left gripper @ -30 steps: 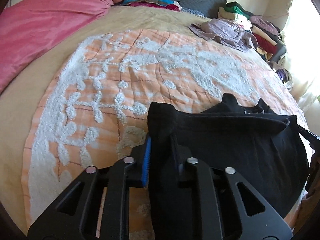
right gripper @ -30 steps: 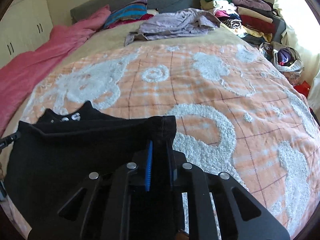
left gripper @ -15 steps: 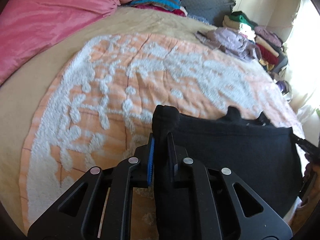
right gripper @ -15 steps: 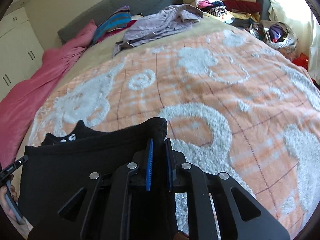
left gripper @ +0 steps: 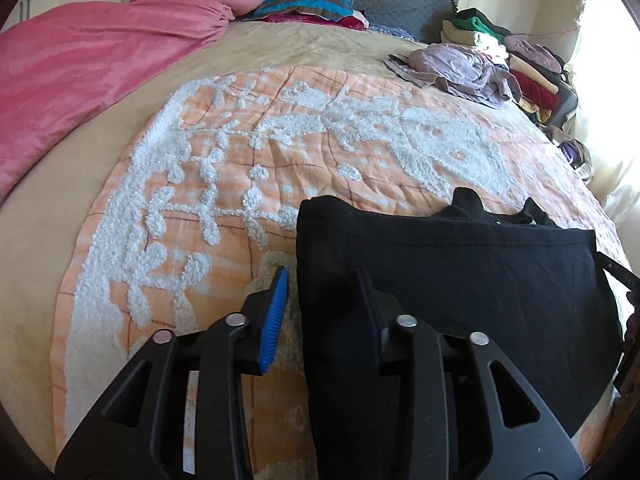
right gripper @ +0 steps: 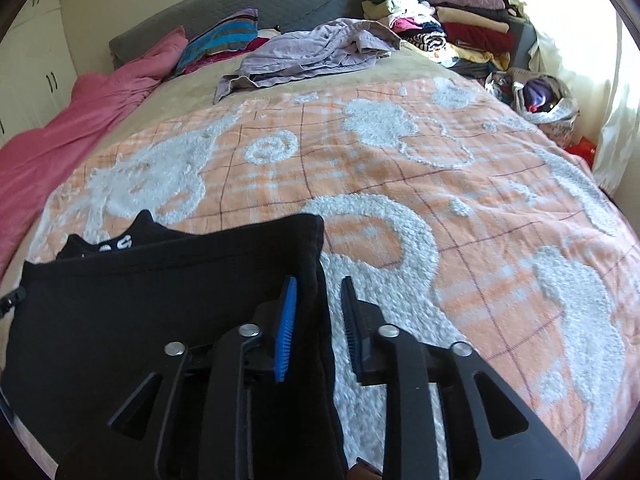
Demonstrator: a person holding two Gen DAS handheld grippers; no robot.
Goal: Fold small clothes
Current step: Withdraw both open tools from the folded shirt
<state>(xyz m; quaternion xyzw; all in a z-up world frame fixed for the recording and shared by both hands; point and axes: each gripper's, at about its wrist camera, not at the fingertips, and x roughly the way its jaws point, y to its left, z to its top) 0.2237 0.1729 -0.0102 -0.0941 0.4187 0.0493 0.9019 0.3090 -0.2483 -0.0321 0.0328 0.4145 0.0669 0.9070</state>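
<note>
On the orange bedspread (left gripper: 360, 152), both claws (left gripper: 324, 292) (right gripper: 318, 300) have just parted, black garment (left gripper: 460, 280) edges lying loose between.

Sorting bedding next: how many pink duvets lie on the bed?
1: the pink duvet lies bunched along the bed's left side, reaching the headboard. More may be hidden.

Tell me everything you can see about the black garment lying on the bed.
The black garment is plain, soft knit fabric, folded over on itself so a straight hemmed edge faces up the bed. Part of it pokes out behind that edge, with white lettering there in the right wrist view. It lies flat on the orange and white tufted blanket. The left gripper and right gripper have just been opening: each still straddles a side edge, no longer pinching it.
</note>
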